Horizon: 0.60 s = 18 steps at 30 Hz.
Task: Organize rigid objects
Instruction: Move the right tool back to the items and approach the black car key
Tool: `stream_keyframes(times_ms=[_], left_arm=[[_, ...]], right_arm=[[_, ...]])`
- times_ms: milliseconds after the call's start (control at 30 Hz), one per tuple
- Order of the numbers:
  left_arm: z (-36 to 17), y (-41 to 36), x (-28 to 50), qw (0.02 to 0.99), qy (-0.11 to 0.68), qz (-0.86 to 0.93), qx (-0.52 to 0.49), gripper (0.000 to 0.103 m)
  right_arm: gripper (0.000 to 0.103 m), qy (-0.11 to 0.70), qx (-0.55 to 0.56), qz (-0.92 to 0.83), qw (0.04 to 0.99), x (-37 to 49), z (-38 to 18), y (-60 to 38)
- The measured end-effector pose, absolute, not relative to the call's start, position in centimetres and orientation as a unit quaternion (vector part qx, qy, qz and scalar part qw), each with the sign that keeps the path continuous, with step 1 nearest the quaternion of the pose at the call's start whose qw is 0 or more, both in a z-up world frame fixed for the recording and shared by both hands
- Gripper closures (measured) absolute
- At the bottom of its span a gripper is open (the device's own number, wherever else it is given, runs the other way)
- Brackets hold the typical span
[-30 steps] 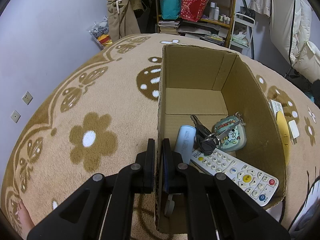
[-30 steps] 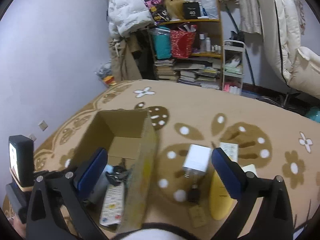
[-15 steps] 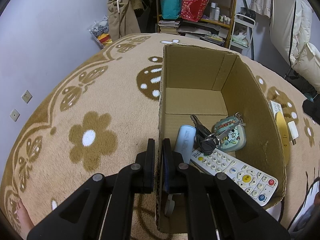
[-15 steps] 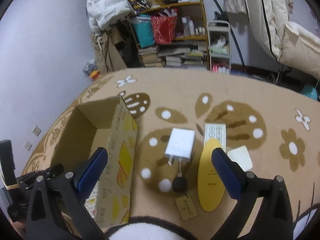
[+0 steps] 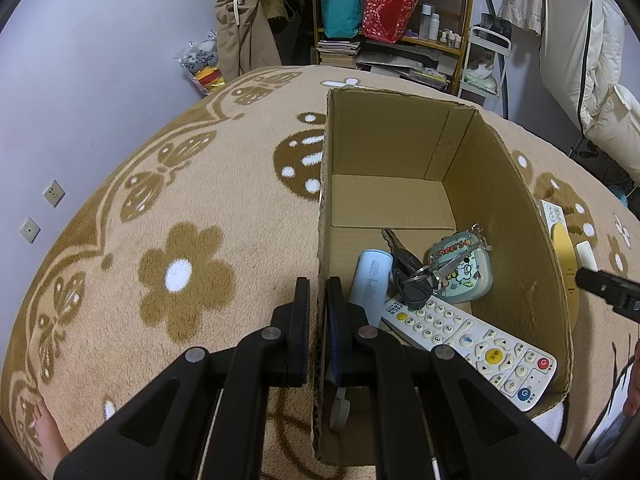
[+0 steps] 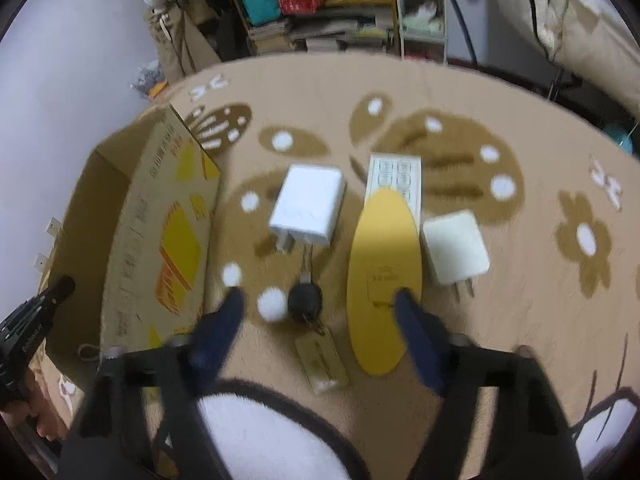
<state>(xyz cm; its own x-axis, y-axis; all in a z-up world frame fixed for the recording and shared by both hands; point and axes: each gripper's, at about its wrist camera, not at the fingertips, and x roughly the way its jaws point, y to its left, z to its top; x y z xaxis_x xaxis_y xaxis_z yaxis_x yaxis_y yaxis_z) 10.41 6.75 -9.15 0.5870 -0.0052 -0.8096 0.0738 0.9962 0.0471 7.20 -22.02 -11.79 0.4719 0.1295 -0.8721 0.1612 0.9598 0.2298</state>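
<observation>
With the left gripper [image 5: 318, 300] pinching the cardboard box [image 5: 400, 140] wall, the right gripper [image 6: 318, 300] was closing, nothing yet pinched, around the black car key [image 6: 304, 300] on the rug [image 6: 520, 320] beside the box's long wall, next needing a firm grip and lift into the box.

A tan rug [image 5: 200, 208] with brown flowers and white dots covers the floor and carries everything. An open cardboard box [image 5: 532, 264] is set on it, toward the left in the right wrist view. Just right of the box, a white charger [image 6: 308, 210] is laid flat with its prongs toward the camera; below it a black car key [image 6: 305, 300] with a pale tag [image 6: 322, 360] is seen. Further right, a yellow oval [image 6: 382, 280] is laid partly over a white card [image 6: 394, 172], and a second, cream charger [image 6: 456, 246] is placed just beside the oval. A bare foot [image 5: 44, 432] is rested on the rug's near left edge.
</observation>
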Motion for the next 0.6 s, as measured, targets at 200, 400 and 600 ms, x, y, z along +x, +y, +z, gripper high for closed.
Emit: stream_keyframes(times_ms=[200, 400, 600], left_arm=[[-9.3, 6.8, 10.4, 0.890, 0.454, -0.022, 0.040, 0.094], [-9.4, 7.0, 10.5, 0.890, 0.454, -0.023, 0.037, 0.094], [-9.4, 7.0, 10.5, 0.890, 0.454, -0.022, 0.037, 0.094]], right_arm=[[0.054, 0.525, 0.158, 0.012, 0.836, 7.4, -13.4, -21.9], [0.059, 0.538, 0.141, 0.022, 0.831, 7.8, -15.1, -20.5], [0.059, 0.547, 0.139, 0.018, 0.825, 8.3, -16.8, -19.9]])
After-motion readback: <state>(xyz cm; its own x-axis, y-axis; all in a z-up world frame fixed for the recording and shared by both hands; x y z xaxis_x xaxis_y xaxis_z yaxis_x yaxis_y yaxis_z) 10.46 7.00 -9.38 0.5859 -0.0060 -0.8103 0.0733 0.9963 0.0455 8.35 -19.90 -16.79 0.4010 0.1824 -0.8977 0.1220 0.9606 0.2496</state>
